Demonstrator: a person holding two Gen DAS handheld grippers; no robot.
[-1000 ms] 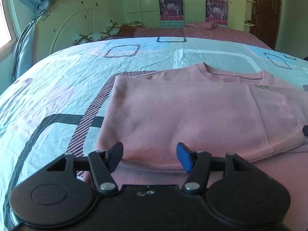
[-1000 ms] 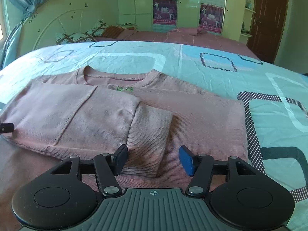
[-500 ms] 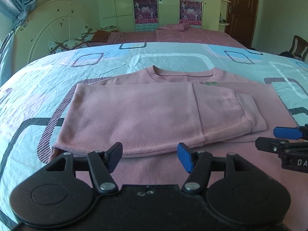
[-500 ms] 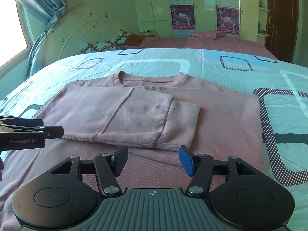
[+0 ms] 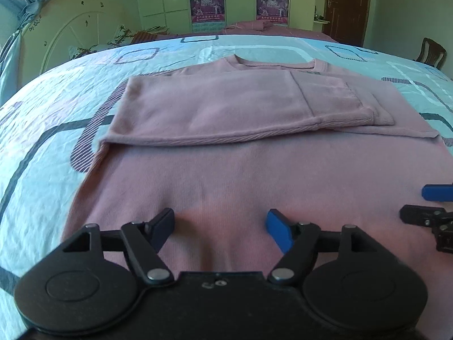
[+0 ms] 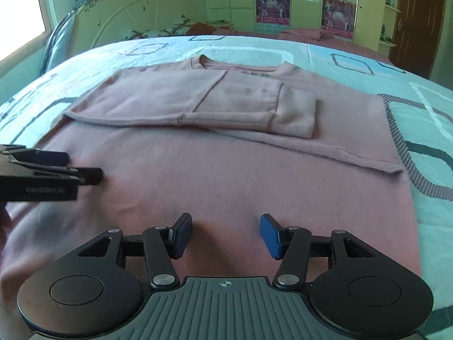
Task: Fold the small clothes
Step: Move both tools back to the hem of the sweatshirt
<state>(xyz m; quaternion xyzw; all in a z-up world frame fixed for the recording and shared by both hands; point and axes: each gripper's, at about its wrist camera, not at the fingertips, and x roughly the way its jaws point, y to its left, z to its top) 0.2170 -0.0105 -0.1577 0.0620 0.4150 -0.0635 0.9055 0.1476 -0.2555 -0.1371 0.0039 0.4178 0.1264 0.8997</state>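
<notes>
A pink sweater (image 5: pixel 240 170) lies flat on the bed, neck at the far side, with both sleeves folded (image 5: pixel 226 110) across its chest. It also shows in the right wrist view (image 6: pixel 226 167). My left gripper (image 5: pixel 220 228) is open and empty, low over the sweater's near hem on the left half. My right gripper (image 6: pixel 226 233) is open and empty over the near hem on the right half. Each gripper shows at the edge of the other's view: the right gripper (image 5: pixel 430 206) and the left gripper (image 6: pixel 56 170).
The bed has a light blue patterned sheet (image 5: pixel 56 107). A white headboard (image 5: pixel 70 36) and pillows are at the far left. A second bed (image 5: pixel 254 27), wardrobes with posters and a brown door (image 5: pixel 346 5) are behind. A chair (image 5: pixel 431 53) stands at the right.
Both grippers have drawn back from the folded sleeves toward the sweater's near hem. They stay open and empty. The sweater has not moved.
</notes>
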